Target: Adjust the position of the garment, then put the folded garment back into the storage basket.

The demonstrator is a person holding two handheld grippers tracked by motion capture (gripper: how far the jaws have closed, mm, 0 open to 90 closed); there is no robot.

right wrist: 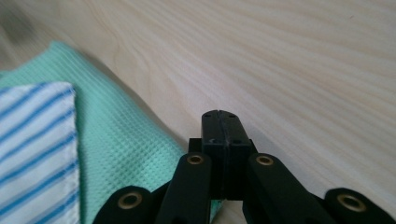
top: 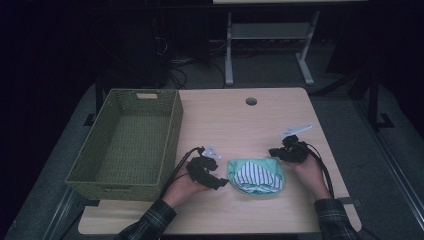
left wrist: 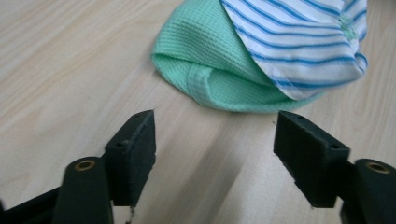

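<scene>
Here we list one folded green waffle cloth (top: 256, 176) with striped white-and-blue lining, lying on the wooden table (top: 240, 125). Left gripper (left wrist: 215, 140) — jaws spread, nothing between them; right gripper (right wrist: 220, 135) — jaws pressed together just beside the cloth. We also note a green woven basket (top: 127, 142), well apart.

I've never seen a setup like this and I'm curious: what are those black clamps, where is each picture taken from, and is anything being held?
A person sits at a light wooden table with a hand-held black two-jaw gripper in each hand. The high view looks down from above; the other two pictures come from cameras riding on each gripper. On the table lie a folded mint-green waffle cloth with a blue-striped white cloth on it, and an empty green woven basket at the left. The left gripper is open, just short of the green cloth, holding nothing. The right gripper is shut beside the cloth's edge; whether it pinches any fabric I cannot tell.
</scene>
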